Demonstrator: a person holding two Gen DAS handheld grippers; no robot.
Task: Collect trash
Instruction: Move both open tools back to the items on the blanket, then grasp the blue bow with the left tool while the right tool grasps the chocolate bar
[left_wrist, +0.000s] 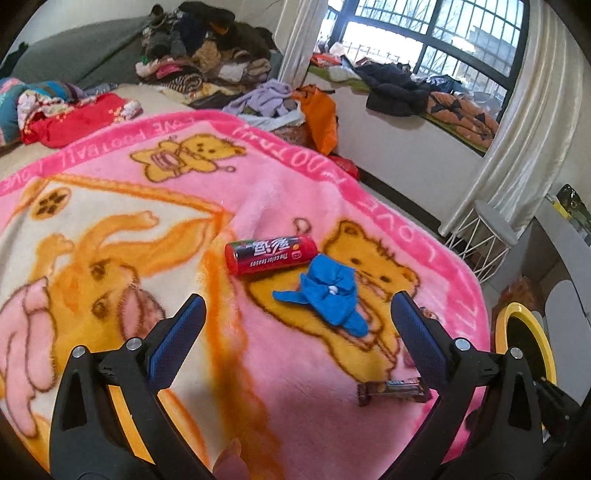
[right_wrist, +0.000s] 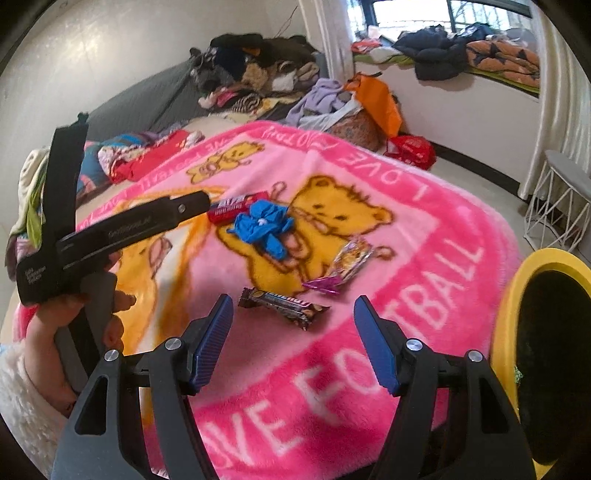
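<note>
Trash lies on a pink bear blanket (left_wrist: 280, 184) (right_wrist: 436, 236): a red tube (left_wrist: 271, 254) (right_wrist: 231, 210), a crumpled blue piece (left_wrist: 327, 297) (right_wrist: 264, 227), a brown candy wrapper (left_wrist: 393, 391) (right_wrist: 282, 304) and a shiny wrapper with a magenta end (right_wrist: 345, 266). My left gripper (left_wrist: 298, 306) is open, hovering short of the blue piece with nothing between its pads. My right gripper (right_wrist: 294, 304) is open too, its fingers framing the brown wrapper from above without touching it. A yellow bin lined in black (left_wrist: 524, 343) (right_wrist: 513, 325) stands at the bed's right edge.
A hand (right_wrist: 62, 317) holds the left tool, whose black fingers (right_wrist: 155, 218) reach in from the left of the right wrist view. Heaped clothes (left_wrist: 207, 55), an orange bag (left_wrist: 319, 114), a red bag (right_wrist: 410, 151) and a white wire stool (right_wrist: 561, 206) surround the bed.
</note>
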